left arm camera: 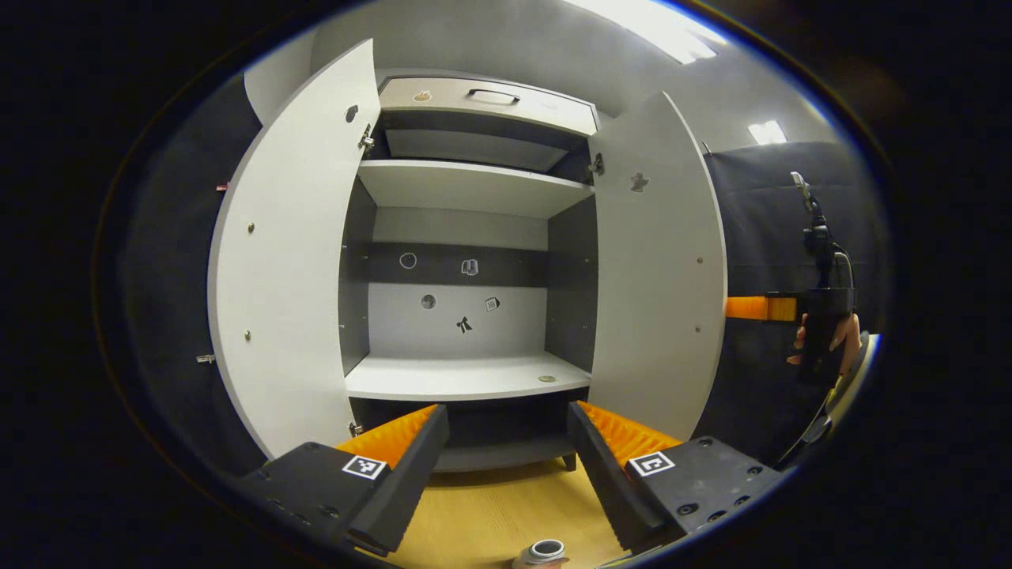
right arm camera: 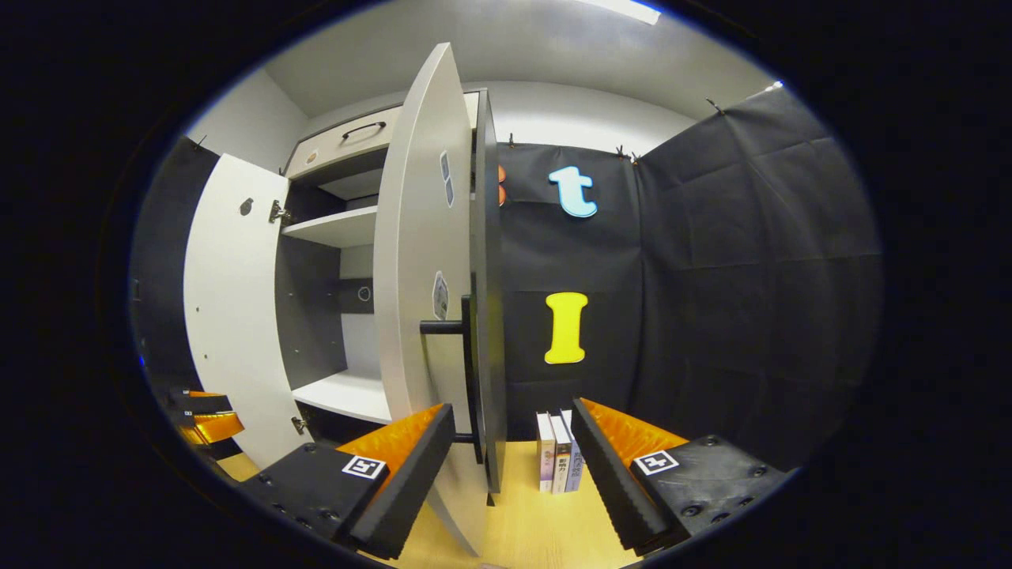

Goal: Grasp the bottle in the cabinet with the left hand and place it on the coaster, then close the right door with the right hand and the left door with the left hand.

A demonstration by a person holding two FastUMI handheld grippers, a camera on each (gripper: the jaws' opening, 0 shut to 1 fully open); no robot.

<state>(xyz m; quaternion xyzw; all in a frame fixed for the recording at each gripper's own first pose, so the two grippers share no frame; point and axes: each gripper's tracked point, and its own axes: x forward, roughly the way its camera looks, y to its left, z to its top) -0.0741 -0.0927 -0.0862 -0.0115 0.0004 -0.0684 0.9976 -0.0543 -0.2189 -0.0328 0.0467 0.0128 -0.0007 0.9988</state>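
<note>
The grey cabinet [left arm camera: 466, 186] stands with both doors swung wide, and its shelves are bare. Only the bottle's top [left arm camera: 545, 551] shows, at the bottom edge of the left gripper view, on the wooden table below my fingers. My left gripper [left arm camera: 507, 411] is open and holds nothing, facing the cabinet's lower shelf. In the right gripper view my right gripper [right arm camera: 514, 408] is open too, just in front of the right door [right arm camera: 423, 300], which is seen nearly edge-on with its dark bar handle [right arm camera: 465, 356]. The left door [right arm camera: 229, 316] stands open farther left.
A few books [right arm camera: 557, 450] stand upright on the table beside the right door. A hand [left arm camera: 822, 340] holds the right gripper [left arm camera: 747, 307] past the right door's outer edge. My left gripper [right arm camera: 202, 415] shows low beside the left door. Black cloth walls enclose the booth.
</note>
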